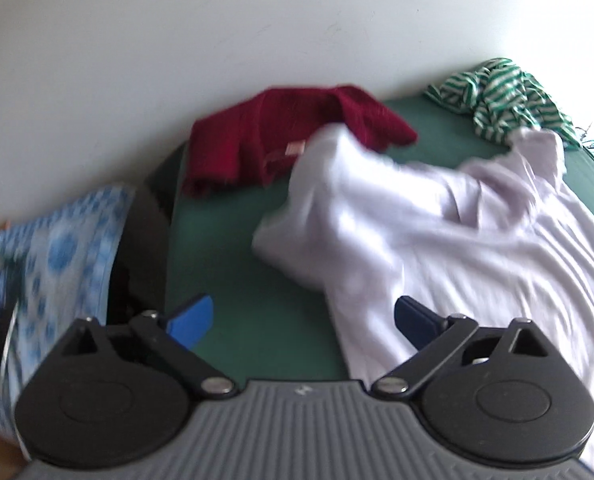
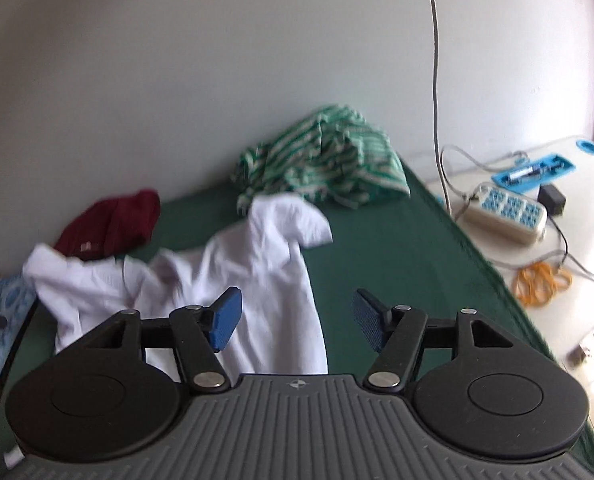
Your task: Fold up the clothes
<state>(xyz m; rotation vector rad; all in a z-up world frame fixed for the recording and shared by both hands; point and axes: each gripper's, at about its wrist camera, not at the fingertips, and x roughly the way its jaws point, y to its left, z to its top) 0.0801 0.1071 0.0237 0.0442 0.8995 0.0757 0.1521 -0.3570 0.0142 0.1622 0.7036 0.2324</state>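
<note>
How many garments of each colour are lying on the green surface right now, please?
White shirt: 1
Dark red knit: 1
Green-and-white striped garment: 1
Total: 3, all on the green cover.

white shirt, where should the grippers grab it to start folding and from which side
Probably the two sleeves of the white shirt: the right gripper on the raised sleeve by the striped garment, the left gripper on the bunched sleeve near the maroon sweater. Come from above; both stand proud of the green mat.
</note>
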